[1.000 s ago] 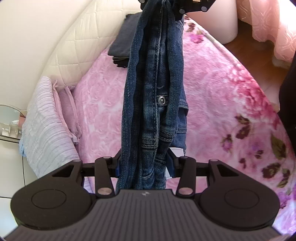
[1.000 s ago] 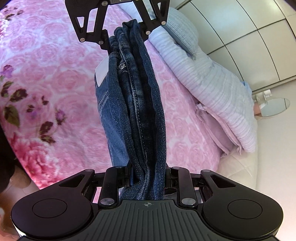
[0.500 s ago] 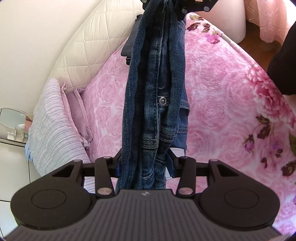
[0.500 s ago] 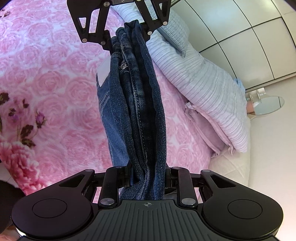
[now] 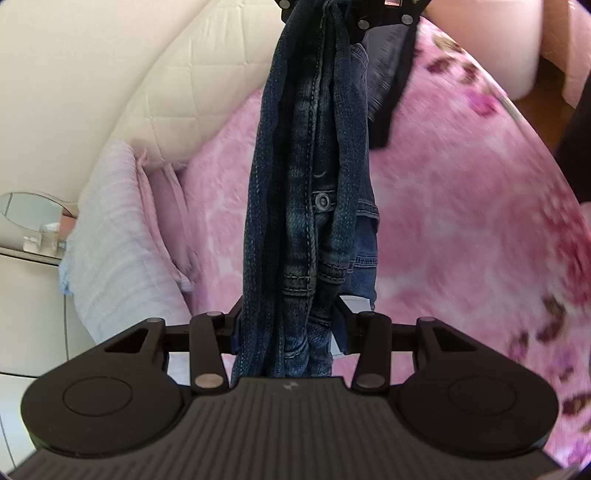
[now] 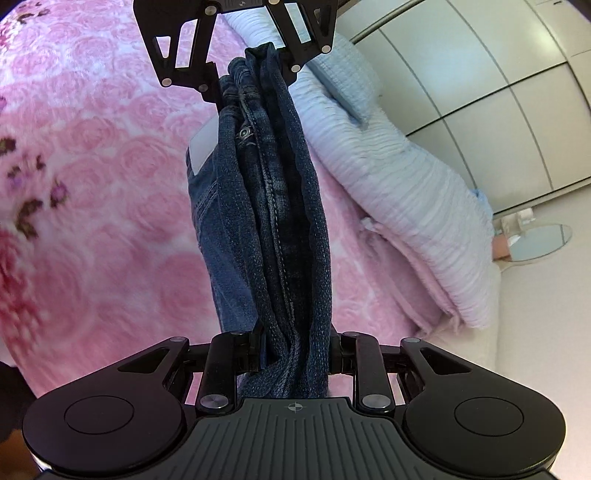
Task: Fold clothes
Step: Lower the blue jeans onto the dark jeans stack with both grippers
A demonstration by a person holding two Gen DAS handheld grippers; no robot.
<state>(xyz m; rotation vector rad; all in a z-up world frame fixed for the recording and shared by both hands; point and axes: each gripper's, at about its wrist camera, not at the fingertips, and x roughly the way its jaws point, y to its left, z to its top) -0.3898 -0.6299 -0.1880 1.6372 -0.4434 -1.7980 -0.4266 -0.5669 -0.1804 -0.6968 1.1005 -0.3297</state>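
Note:
A bundle of folded dark blue jeans hangs stretched between my two grippers above the pink floral bedspread. In the left wrist view my left gripper is shut on the near end of the jeans, and the right gripper clamps the far end at the top edge. From the right wrist, the right gripper is shut on the jeans, with the left gripper holding the opposite end. A metal button and a white label show on the denim.
A stack of dark folded clothes lies on the bed beside the quilted cream headboard. A pale striped pillow and a pink one lie along the bed's side. A round mirror and white wardrobe doors stand beyond.
Both grippers have carried the jeans sideways across the bed toward the headboard. The dark folded stack now sits close beside the far end of the jeans. Grips unchanged.

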